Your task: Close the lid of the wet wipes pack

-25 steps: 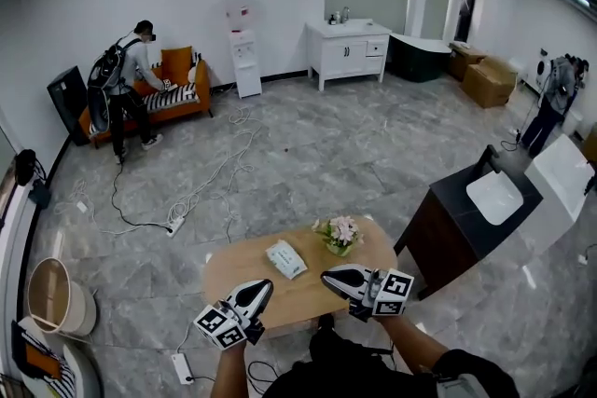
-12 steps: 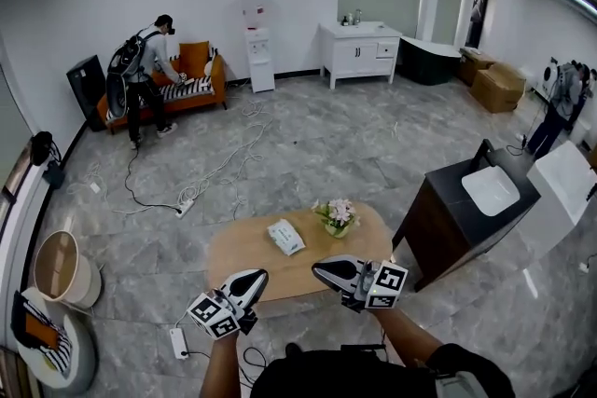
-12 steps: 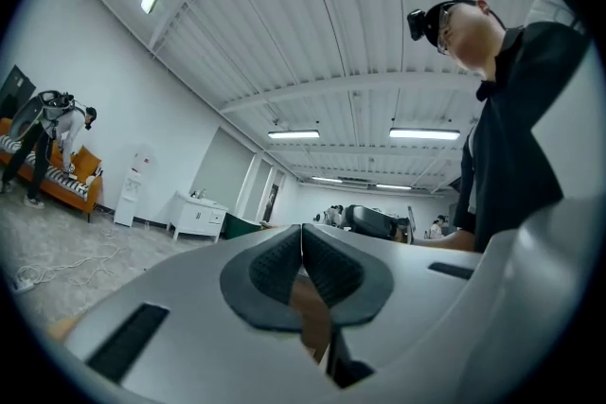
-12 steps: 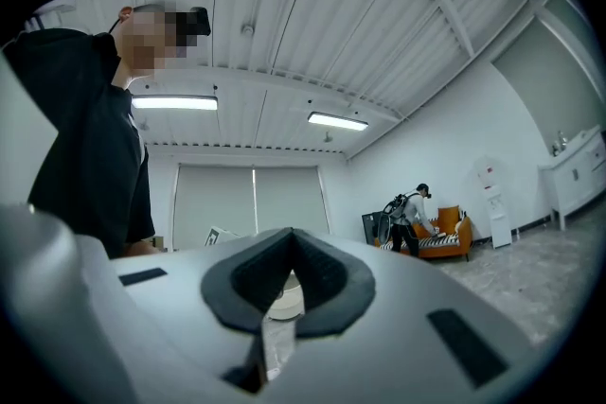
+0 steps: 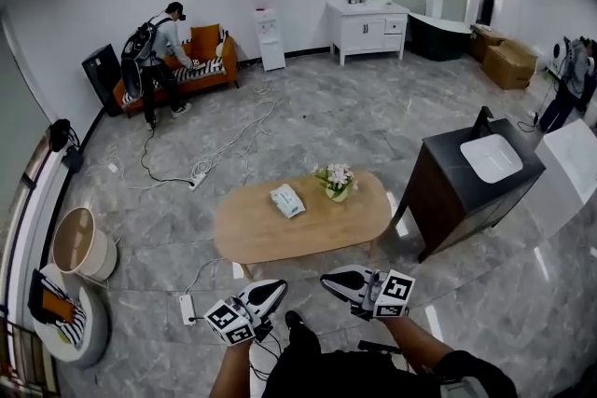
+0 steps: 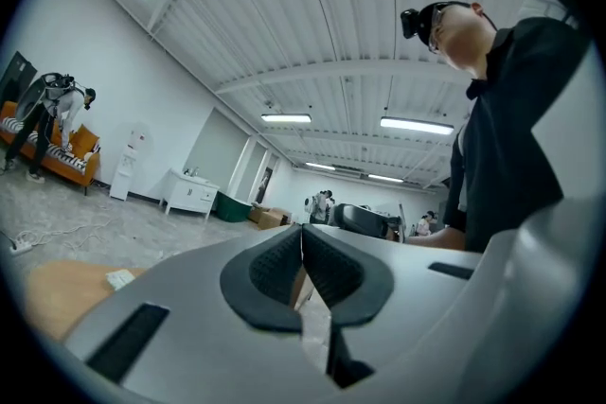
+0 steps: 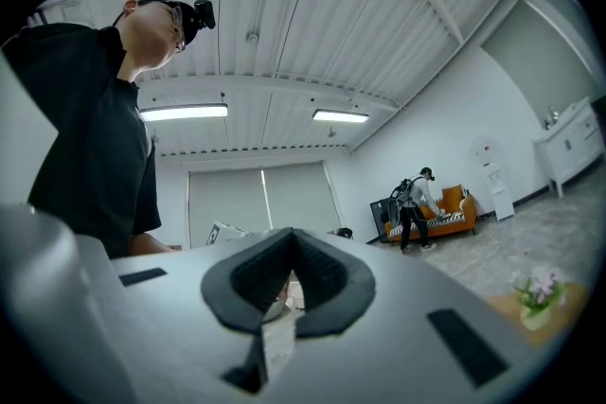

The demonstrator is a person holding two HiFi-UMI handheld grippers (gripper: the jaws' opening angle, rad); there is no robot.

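Observation:
The wet wipes pack (image 5: 287,200) is a white packet lying flat on the oval wooden table (image 5: 261,238), left of a small flower pot (image 5: 336,181). It is too small in view to tell how its lid stands. My left gripper (image 5: 277,287) and right gripper (image 5: 326,278) hang over the floor, short of the table's near edge, well apart from the pack. Both are shut with nothing between the jaws. In the left gripper view the gripper (image 6: 302,232) points level and the pack (image 6: 119,278) shows small at the far left. The right gripper (image 7: 291,234) points away from the pack.
A dark sink cabinet (image 5: 471,172) stands right of the table. A power strip (image 5: 187,308) and cables lie on the floor at the left, near a round basket (image 5: 79,242). A person (image 5: 159,51) bends over an orange sofa far back.
The table has dropped away from me: both grippers were over its near edge and now hang over the floor in front of it. Both jaws stay shut.

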